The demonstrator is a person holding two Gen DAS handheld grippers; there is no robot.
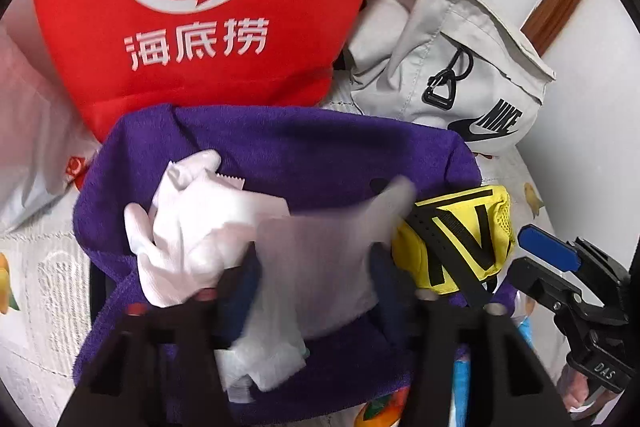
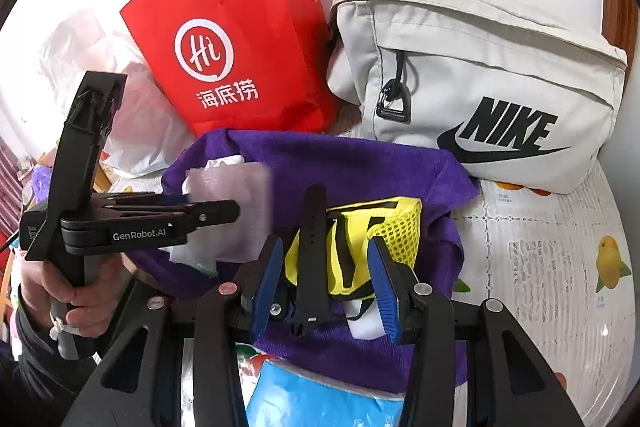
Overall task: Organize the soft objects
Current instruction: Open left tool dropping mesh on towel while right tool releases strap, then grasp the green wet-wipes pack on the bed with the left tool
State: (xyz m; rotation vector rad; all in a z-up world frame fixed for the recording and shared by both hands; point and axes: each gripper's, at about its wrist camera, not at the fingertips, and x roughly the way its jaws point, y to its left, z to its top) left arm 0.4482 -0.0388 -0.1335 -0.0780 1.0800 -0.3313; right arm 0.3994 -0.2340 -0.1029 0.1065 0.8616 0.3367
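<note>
Plainly spread on the left gripper (image 1: 312, 267): jaws apart, with a crumpled white packet (image 1: 208, 219), part blurred, loose between them and over the purple towel (image 1: 300, 155). Reads "GenRobot.AI" along the side of that tool in the right wrist view, above a bare hand (image 2: 60, 291) on its grip.

Likewise spread on the right gripper (image 2: 326, 287): blue pads either side of a yellow mesh pouch (image 2: 400, 227) with black stripes and an upright black strap (image 2: 314, 247), a thin gap showing at the left pad. Lies on the same towel, that pouch, at its right edge. Reads "DAS" on the tool's black body in the left wrist view.

Behind the towel, upright against the white wall: a red bag (image 2: 240, 47) printed "Hi" in a white ring over "海底捞", and just beside it, to the right, a pale grey bag (image 2: 480, 59) marked "NIKE" with the swoosh in black. Underneath all, a lace-patterned tablecloth (image 2: 540, 267) with printed fruit.
</note>
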